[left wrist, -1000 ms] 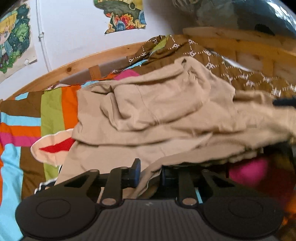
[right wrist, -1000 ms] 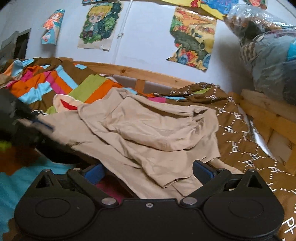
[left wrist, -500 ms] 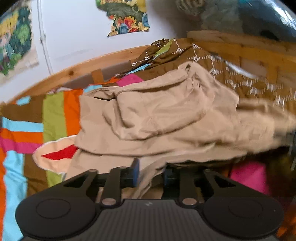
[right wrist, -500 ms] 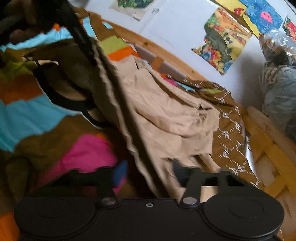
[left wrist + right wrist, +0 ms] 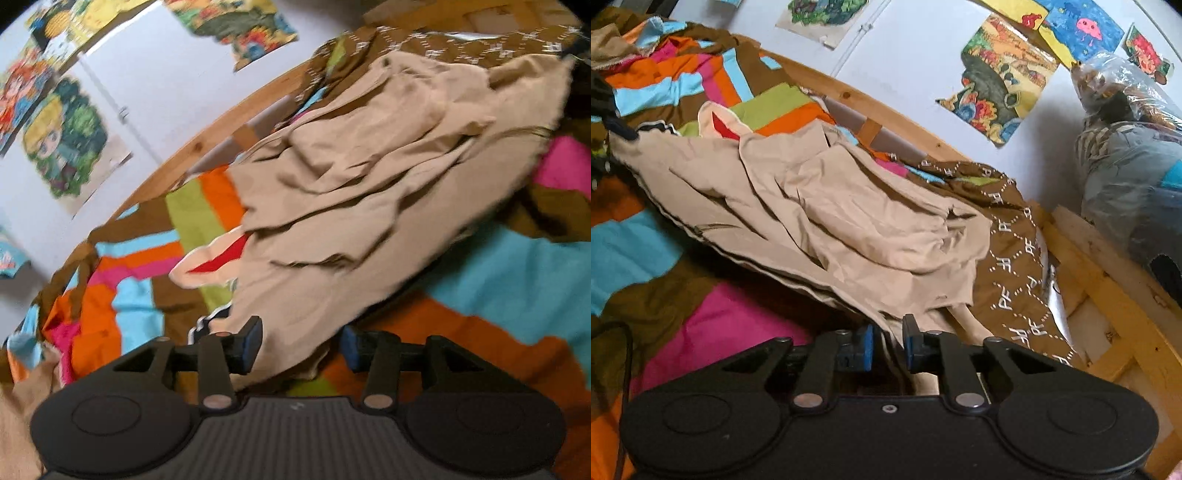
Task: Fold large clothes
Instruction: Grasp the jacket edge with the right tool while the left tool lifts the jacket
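Left wrist view shows the left tongs (image 5: 301,345) with their jaws opening: the blue pads stand well apart, and a near corner of the beige garment (image 5: 362,192) lies loosely between them, close against the left pad but not pressed by both. From that corner the garment spreads away up and to the right in rumpled, overlapping layers across the bed. Under it lies a striped blanket (image 5: 517,273) in orange, blue, pink, green and brown, and a pale ear-shaped flap with a red centre (image 5: 218,262) pokes out at the garment's left edge. Beyond runs the wooden bed frame (image 5: 207,140), then a white wall with posters (image 5: 62,136).

In the right wrist view, the right tongs (image 5: 888,349) are closing, their pads narrowly apart with a thin fold of the same beige garment (image 5: 827,206) passing between them; whether the pads already press on it cannot be told. The cloth stretches away to the far left over the striped blanket (image 5: 631,251). To its right lies a brown patterned cloth (image 5: 1015,266), then pale wooden slats (image 5: 1108,295). A plastic-wrapped bundle (image 5: 1126,162) sits at far right against the wall, below more posters (image 5: 1001,81).
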The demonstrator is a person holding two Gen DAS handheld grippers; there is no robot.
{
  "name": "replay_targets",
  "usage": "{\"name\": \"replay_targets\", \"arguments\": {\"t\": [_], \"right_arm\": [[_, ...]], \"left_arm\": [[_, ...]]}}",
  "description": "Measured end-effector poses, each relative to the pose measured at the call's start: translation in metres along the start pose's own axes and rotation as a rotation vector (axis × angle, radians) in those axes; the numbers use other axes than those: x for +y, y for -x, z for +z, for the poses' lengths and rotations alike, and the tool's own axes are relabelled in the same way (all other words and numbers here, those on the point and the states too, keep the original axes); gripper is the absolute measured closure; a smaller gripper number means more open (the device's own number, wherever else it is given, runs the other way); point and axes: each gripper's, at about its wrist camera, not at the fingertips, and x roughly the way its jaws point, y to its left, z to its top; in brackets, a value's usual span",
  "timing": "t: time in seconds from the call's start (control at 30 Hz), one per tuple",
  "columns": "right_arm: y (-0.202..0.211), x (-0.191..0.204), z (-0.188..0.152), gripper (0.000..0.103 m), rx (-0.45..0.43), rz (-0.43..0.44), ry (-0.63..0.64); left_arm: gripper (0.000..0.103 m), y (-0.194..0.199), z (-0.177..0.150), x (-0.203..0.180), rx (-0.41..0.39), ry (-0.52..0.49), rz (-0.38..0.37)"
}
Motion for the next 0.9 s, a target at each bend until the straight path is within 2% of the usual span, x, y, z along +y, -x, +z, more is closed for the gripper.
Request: {"name": "replay_targets", "arguments": {"t": [0.1, 0.17, 0.23, 0.33, 0.43, 0.53, 0.67, 0.8, 0.87, 0.9], "right_arm": [[0.003, -0.005, -0.006, 0.078, 0.035, 0.031, -0.014], [0.005, -0.003, -0.011, 0.077, 0.063, 0.048, 0.003], [0.009, 0.000, -0.016, 0.081, 0.085, 0.048, 0.021], [0.011, 0.000, -0.023, 0.087, 0.113, 0.059, -0.009], [0.012, 0.000, -0.022, 0.093, 0.096, 0.047, -0.048], [0.017, 0.001, -0.021, 0.097, 0.060, 0.004, -0.039], [0.040, 0.000, -0.015, 0.102, -0.003, -0.084, -0.022], [0.083, -0.012, -0.009, 0.103, -0.066, -0.216, -0.092], [0.105, -0.019, -0.008, 0.103, -0.076, -0.241, -0.129], [0.113, -0.019, -0.009, 0.103, -0.065, -0.227, -0.139]], "left_arm": [[0.052, -0.006, -0.003, 0.009, 0.023, 0.004, 0.014], [0.058, -0.007, -0.005, 0.010, 0.030, 0.019, 0.002], [0.087, -0.005, -0.005, 0.007, 0.020, 0.022, -0.025], [0.099, 0.000, -0.001, 0.002, -0.024, 0.035, -0.014], [0.100, 0.012, 0.004, 0.012, -0.087, 0.087, 0.000], [0.101, 0.034, 0.008, 0.027, -0.153, 0.114, -0.004], [0.101, 0.072, 0.010, 0.048, -0.202, 0.144, -0.037], [0.101, 0.109, 0.004, 0.057, -0.219, 0.130, -0.128], [0.100, 0.117, -0.002, 0.047, -0.219, 0.097, -0.145], [0.101, 0.118, -0.004, 0.042, -0.223, 0.082, -0.131]]}}
